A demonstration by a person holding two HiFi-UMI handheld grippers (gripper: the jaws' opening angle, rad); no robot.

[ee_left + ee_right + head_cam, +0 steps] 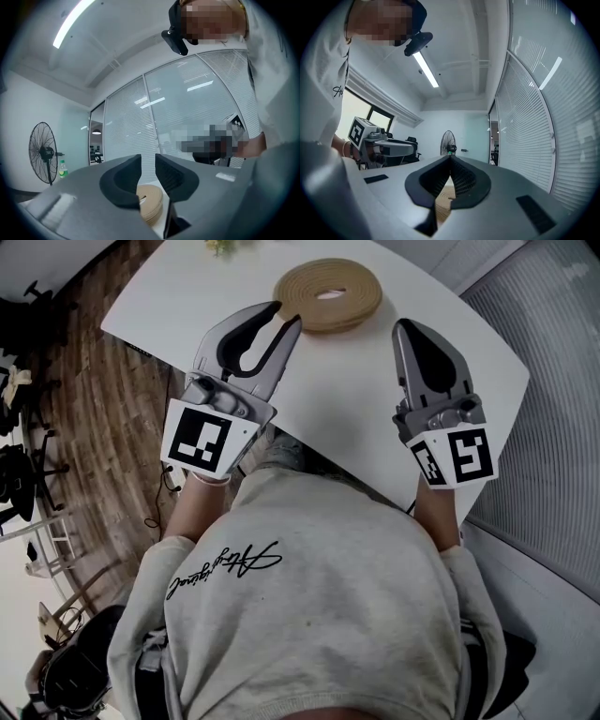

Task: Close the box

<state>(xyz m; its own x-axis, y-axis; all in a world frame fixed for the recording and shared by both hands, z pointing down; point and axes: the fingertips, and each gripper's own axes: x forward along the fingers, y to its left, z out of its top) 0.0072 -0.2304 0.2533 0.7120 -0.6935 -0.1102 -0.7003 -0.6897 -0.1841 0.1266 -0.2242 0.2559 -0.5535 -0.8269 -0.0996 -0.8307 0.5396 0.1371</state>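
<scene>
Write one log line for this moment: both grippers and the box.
left gripper: open, empty | right gripper: shut, empty | round tan box: on white table, ahead of both, not gripped

We are seeing a white table [347,399] lying beneath the left tool [287,315] and the right tool [405,326]. Left of the left tool, a wooden floor [94,399] is showing, with dark chairs [21,474] standing on it. Ahead of that tool a glass wall [187,108] with slatted blinds is running across. A standing fan [43,152] is standing far to its left, and a light strip [70,23] is glowing overhead.
</scene>
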